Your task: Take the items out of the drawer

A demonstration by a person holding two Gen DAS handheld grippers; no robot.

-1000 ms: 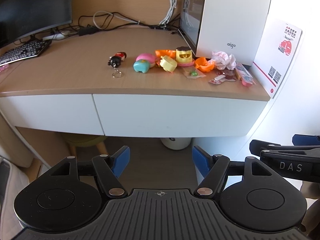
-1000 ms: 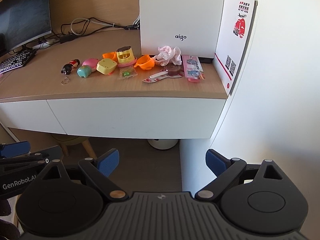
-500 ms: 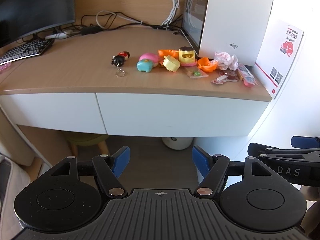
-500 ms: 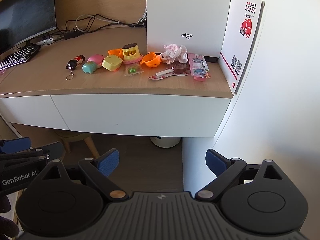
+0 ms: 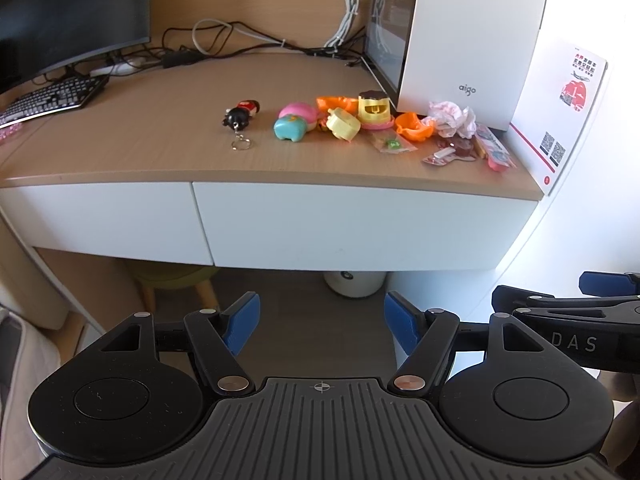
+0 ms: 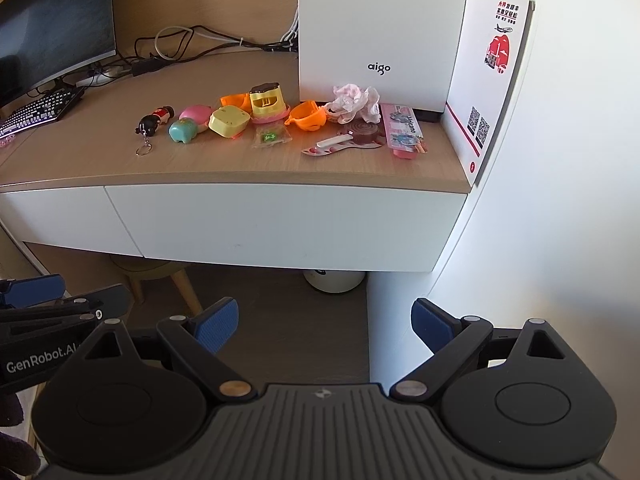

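Note:
A white drawer front (image 5: 360, 224) (image 6: 280, 224) under the wooden desk stands shut, with a second one (image 5: 100, 216) to its left. On the desktop lie small items: a doll keychain (image 5: 240, 118) (image 6: 154, 120), a teal toy (image 5: 290, 128), a yellow box (image 5: 343, 123) (image 6: 229, 121), an orange cup (image 5: 414, 127) (image 6: 307, 116), crumpled paper (image 5: 452, 118) and a pink packet (image 6: 404, 130). My left gripper (image 5: 322, 322) hangs open below the drawer, holding nothing. My right gripper (image 6: 325, 322) is open too, held apart from the desk.
A white computer case (image 5: 472, 40) (image 6: 380, 28) and a printed card (image 5: 564, 112) stand at the desk's right end by the white wall. A monitor (image 5: 60, 12), keyboard (image 5: 52, 98) and cables sit back left. A white bin (image 5: 354, 282) and a stool (image 5: 176, 280) are under the desk.
Both grippers have backed off and shifted slightly, so the desk and its items sit a little smaller and further right in both views. Both stay open.

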